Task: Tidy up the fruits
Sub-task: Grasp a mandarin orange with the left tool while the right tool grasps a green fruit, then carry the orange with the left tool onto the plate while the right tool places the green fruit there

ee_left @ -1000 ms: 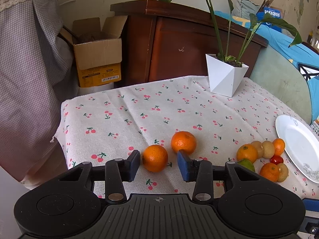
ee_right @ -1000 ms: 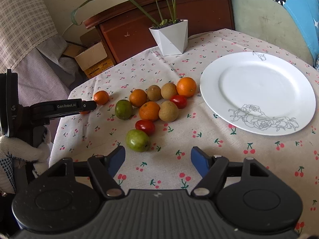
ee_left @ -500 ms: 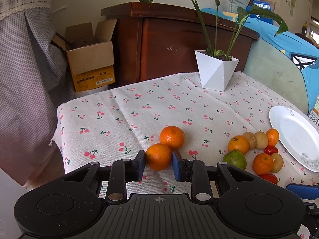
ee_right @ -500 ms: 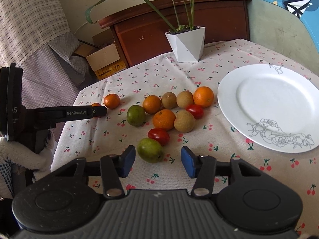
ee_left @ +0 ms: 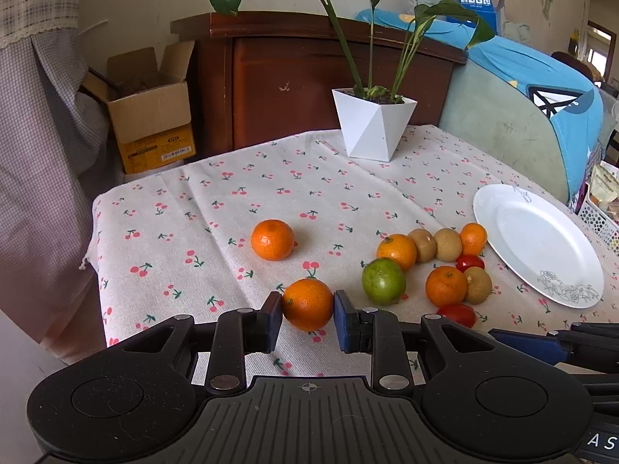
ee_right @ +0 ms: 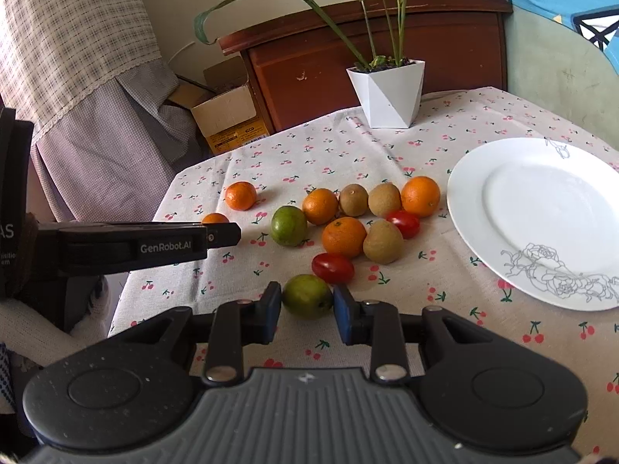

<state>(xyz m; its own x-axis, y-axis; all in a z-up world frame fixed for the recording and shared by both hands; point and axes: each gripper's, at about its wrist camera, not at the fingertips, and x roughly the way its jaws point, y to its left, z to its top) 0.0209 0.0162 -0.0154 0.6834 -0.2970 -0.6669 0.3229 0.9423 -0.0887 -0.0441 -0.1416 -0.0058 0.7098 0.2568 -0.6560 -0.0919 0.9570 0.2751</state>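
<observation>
Gripping round dimpled orange (ee_left: 307, 304)

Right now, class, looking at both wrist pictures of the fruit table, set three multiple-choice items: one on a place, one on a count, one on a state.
1. Where does the white faceted plant pot stand?
A. on the plate
B. at the far side of the cherry-print tablecloth
C. on the floor

2. How many red tomatoes show in the right wrist view?
A. two
B. four
C. none

3. What lies on the round white plate?
A. an orange
B. a kiwi
C. nothing

Answers: 1 B, the pot sits on the cloth before the wooden cabinet. 2 A, one tomato near the green fruit, another by the kiwis. 3 C, the plate's surface is bare.
</observation>
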